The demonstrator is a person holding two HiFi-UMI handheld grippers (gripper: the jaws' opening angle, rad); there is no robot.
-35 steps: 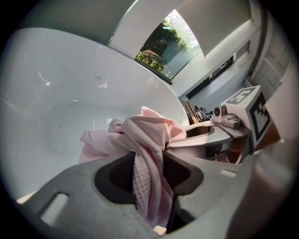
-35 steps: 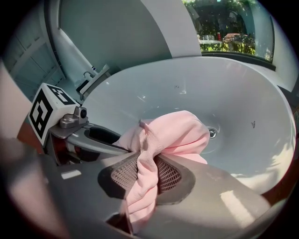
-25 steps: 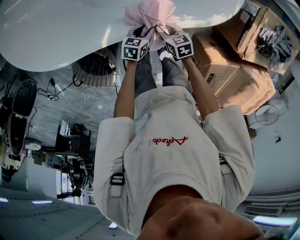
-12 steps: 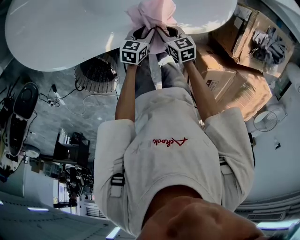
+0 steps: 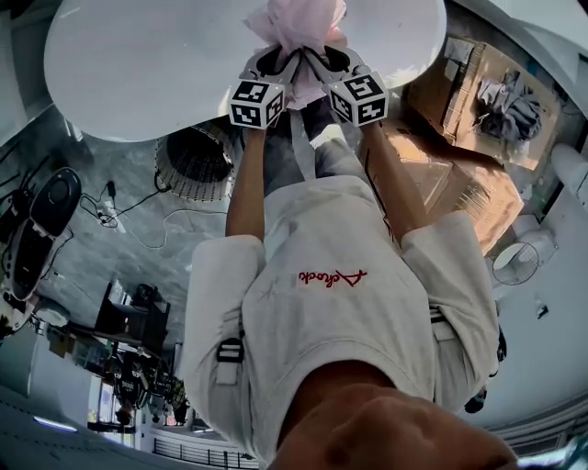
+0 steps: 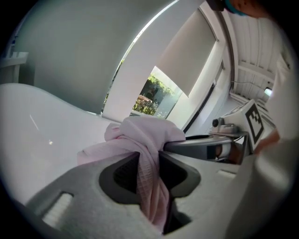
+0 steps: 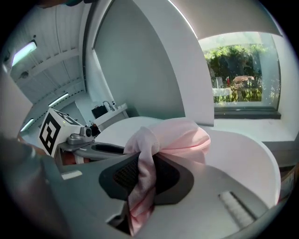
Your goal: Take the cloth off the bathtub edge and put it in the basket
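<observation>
A pink cloth hangs bunched in the air in front of the white bathtub, held from both sides. My left gripper is shut on its left part, and a fold of the cloth runs down between the dark pads. My right gripper is shut on the right part, where the cloth drapes through the jaws in the same way. The two grippers sit close together, cubes side by side. A round wicker basket stands on the floor below the tub, left of my left arm.
Cardboard boxes are stacked at the right, with grey clothing on the far one. A white fan stands beyond them. Cables and a dark device lie on the grey floor at the left. A window is behind the tub.
Both grippers have risen together with the pink cloth held between them. The cloth is now clear of the tub edge, and the tub and basket have shifted in the head view.
</observation>
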